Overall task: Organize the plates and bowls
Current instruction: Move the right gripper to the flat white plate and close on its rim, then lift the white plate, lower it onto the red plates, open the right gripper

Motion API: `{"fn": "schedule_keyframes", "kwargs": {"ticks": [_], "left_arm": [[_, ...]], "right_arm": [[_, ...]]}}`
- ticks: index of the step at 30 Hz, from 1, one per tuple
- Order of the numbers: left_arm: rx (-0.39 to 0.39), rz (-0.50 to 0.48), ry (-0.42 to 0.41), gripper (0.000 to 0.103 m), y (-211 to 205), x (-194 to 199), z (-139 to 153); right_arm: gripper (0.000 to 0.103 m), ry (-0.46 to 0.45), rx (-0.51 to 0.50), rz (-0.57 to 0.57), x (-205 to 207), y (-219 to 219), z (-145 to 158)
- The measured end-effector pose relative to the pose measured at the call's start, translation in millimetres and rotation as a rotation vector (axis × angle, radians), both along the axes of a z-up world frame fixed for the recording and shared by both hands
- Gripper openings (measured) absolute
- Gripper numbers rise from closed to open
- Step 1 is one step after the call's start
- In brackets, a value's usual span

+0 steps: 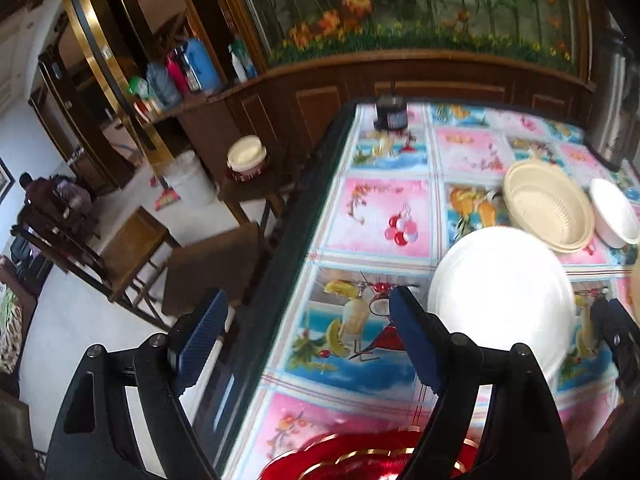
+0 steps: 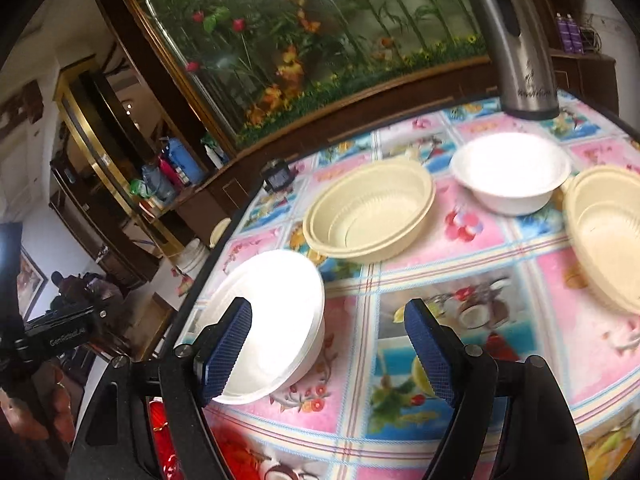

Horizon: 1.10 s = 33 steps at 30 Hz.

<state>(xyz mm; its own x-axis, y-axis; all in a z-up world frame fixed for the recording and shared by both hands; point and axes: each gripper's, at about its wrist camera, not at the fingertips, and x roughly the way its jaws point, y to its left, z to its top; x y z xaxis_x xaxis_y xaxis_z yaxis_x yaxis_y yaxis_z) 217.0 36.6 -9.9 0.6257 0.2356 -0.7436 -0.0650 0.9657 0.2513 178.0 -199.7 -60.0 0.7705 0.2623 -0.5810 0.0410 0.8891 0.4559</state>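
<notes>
- The left claw (image 1: 308, 340) hangs above the near left edge of the counter (image 1: 376, 216), its blue-padded fingers (image 1: 200, 340) spread wide with nothing between them.
- A red plate with gold trim (image 1: 360, 460) lies on the counter just below the left claw, at the bottom of the left wrist view.
- The right claw (image 2: 328, 344) is also spread wide and grips nothing; its left finger (image 2: 224, 352) overlaps the near rim of a white bowl (image 2: 276, 320), though contact cannot be told.
- That white bowl sits near the counter's left edge; in the left wrist view it shows as a bright white disc (image 1: 504, 292) just right of the left claw.
- Behind it stands a cream bowl (image 2: 368, 208), which looks like two nested together.
- A second white bowl (image 2: 508, 172) sits farther back to the right, close to the cream one but apart from it.
- Another cream bowl (image 2: 608, 236) rests at the right edge, just beside the second white bowl.
- A steel flask (image 2: 516, 40) stands upright at the far side of the counter, beyond the bowls.
- A small dark jar (image 1: 390, 116) stands at the far left corner.
- The counter wears a bright patterned cloth of pink and blue squares.
</notes>
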Motion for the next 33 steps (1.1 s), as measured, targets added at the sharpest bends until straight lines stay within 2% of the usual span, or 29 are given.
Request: {"fn": "schedule_keyframes", "kwargs": {"ticks": [2,7,12,18,21,23,25,29,31,33], "left_arm": [[-0.048,-0.006,0.073,0.084,-2,15,-13],[-0.116,-0.014,0.165,0.084,-12,36,-32],[-0.119,-0.011,0.218,0.084,-25,47,-46],[-0.115,-0.016,0.234,0.084,-34,46,-47],[-0.116,-0.022,0.245,0.084,-35,45,-50],[-0.129,-0.024,0.254,0.084,-35,45,-51],[-0.140,-0.025,0.259,0.084,-36,44,-52],[-0.129,-0.040,0.242,0.083,-40,42,-51],[-0.127,-0.047,0.230,0.083,-41,40,-50],[-0.128,-0.052,0.219,0.079,-42,38,-49]], "right_arm": [[0.080,-0.001,0.028,0.034,5,4,-7],[0.080,0.021,0.099,0.088,14,-1,-26],[0.080,0.034,0.144,0.144,21,-1,-33],[0.074,0.046,0.158,0.153,24,0,-37],[0.065,0.055,0.147,0.148,27,1,-39],[0.053,0.071,0.134,0.148,28,3,-40],[0.048,0.089,0.135,0.147,30,4,-43],[0.027,0.099,0.150,0.156,33,4,-46],[0.020,0.102,0.153,0.162,34,4,-46],[0.014,0.105,0.151,0.160,33,6,-46]]}}
